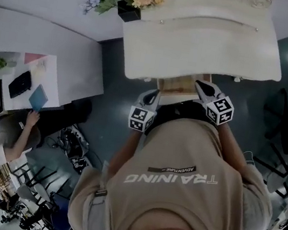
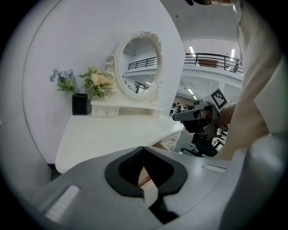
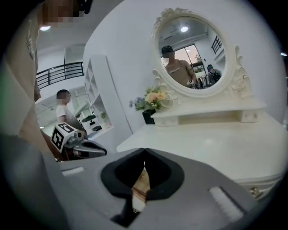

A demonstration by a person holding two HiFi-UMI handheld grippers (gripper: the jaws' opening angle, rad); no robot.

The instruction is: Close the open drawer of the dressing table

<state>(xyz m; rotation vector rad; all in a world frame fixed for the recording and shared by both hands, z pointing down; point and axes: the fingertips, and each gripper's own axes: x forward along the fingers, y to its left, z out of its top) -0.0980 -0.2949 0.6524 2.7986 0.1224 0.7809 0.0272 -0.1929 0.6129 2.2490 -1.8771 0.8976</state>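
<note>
On the left gripper (image 2: 144, 152) I see the jaws pressed tip to tip, holding nothing; the right gripper (image 3: 144, 153) reads the same. Both sit at the front of the open drawer (image 1: 183, 86), left and right, possibly touching it. It juts from under the dressing table (image 1: 198, 50), whose bench top carries a flower vase (image 1: 130, 10).

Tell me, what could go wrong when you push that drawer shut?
1. The left gripper and right gripper are near opposite ends of the open drawer. If one pushes harder than the other, the drawer might twist and jam.
2. A hard shove might shake the table and tip over the flower vase standing on top.
</note>
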